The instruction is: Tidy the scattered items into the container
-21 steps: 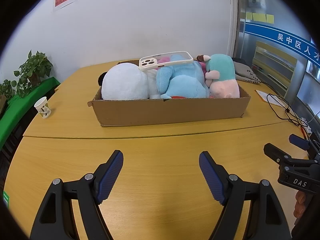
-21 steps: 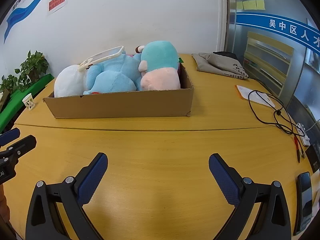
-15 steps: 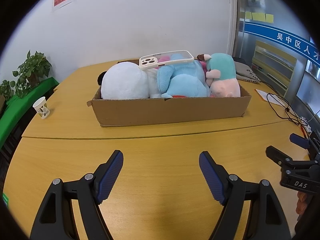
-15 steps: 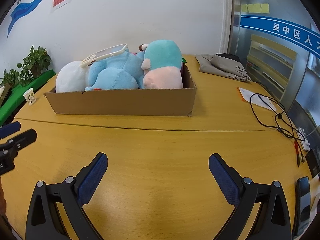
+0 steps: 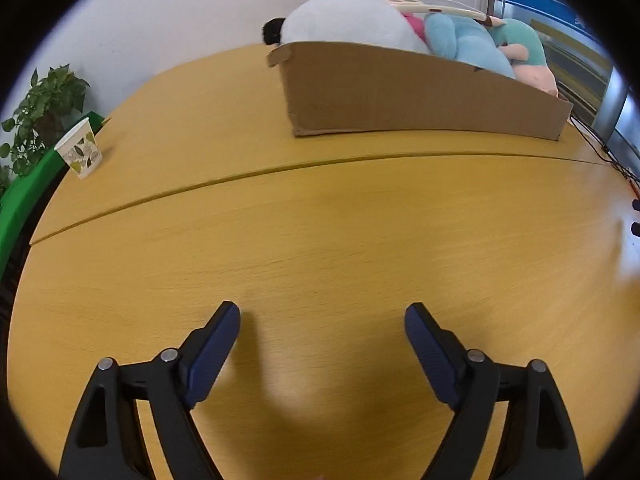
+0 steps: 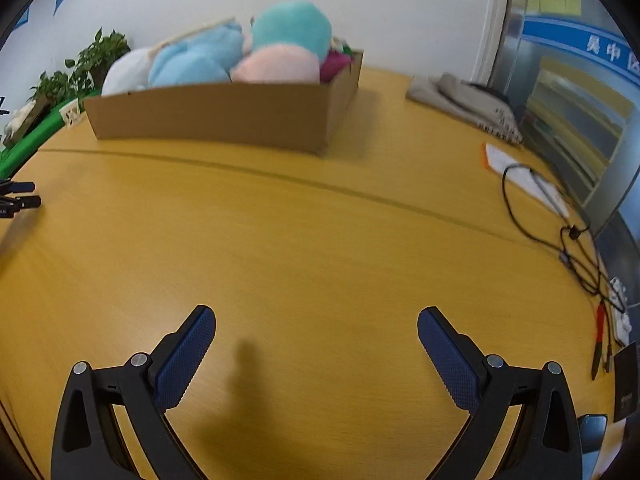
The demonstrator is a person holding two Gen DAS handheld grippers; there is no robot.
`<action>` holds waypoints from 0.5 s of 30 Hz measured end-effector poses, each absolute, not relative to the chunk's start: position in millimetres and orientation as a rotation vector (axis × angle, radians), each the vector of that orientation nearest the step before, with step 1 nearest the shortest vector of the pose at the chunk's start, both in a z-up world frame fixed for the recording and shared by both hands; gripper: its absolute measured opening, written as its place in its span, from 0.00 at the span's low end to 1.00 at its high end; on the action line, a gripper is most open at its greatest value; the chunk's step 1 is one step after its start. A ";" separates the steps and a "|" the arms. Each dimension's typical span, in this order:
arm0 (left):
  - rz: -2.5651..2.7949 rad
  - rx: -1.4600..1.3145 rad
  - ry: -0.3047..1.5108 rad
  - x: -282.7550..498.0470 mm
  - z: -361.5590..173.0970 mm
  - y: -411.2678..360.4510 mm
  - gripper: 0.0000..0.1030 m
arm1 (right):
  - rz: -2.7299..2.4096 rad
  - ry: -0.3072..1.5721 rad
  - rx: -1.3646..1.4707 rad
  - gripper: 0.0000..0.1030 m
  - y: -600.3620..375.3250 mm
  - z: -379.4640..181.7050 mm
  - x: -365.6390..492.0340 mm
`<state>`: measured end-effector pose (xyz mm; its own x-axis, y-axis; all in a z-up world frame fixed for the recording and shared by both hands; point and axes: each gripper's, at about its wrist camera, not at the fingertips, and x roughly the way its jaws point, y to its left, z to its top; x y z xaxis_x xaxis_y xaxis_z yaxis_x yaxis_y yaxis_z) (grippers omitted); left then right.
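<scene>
A brown cardboard box stands at the far side of the yellow wooden table. It is heaped with plush toys: a white one, a blue one and a teal-and-pink one. A cream phone case lies on top of them. My left gripper is open, low over bare table well short of the box. My right gripper is open too, also over bare wood with nothing between its fingers. The left gripper's fingertips show at the left edge of the right wrist view.
A paper cup stands at the table's left edge beside a green ledge and potted plants. On the right lie a grey cloth bag, papers, black cables and dark devices near the table's edge.
Both grippers have tilted downward and sunk closer to the table, so the box now sits higher and farther in each view. The left view has swung left, the right view right. Both stay open.
</scene>
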<state>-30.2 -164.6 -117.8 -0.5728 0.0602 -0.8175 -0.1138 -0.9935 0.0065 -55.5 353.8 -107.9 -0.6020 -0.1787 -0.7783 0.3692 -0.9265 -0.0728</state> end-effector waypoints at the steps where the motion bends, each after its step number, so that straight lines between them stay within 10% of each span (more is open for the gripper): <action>1: 2.686 -1.387 0.091 -31.0 -119.0 -171.9 0.84 | -2.519 0.333 1.211 1.00 359.0 -113.1 -58.1; 4: 2.660 -1.350 0.113 -35.7 -124.5 -191.1 1.00 | -2.474 0.307 1.231 1.00 374.2 -126.2 -66.9; 15: 2.500 -1.286 0.238 -77.4 -128.3 -240.4 1.00 | -2.353 0.354 1.184 1.00 399.5 -124.4 -100.9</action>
<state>-77.4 -240.4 -128.3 -0.5444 0.2039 -0.8137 -0.3536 -0.9354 0.0022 -100.9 399.5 -124.4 -0.5114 -0.3000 -0.8053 0.5234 -0.8520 -0.0150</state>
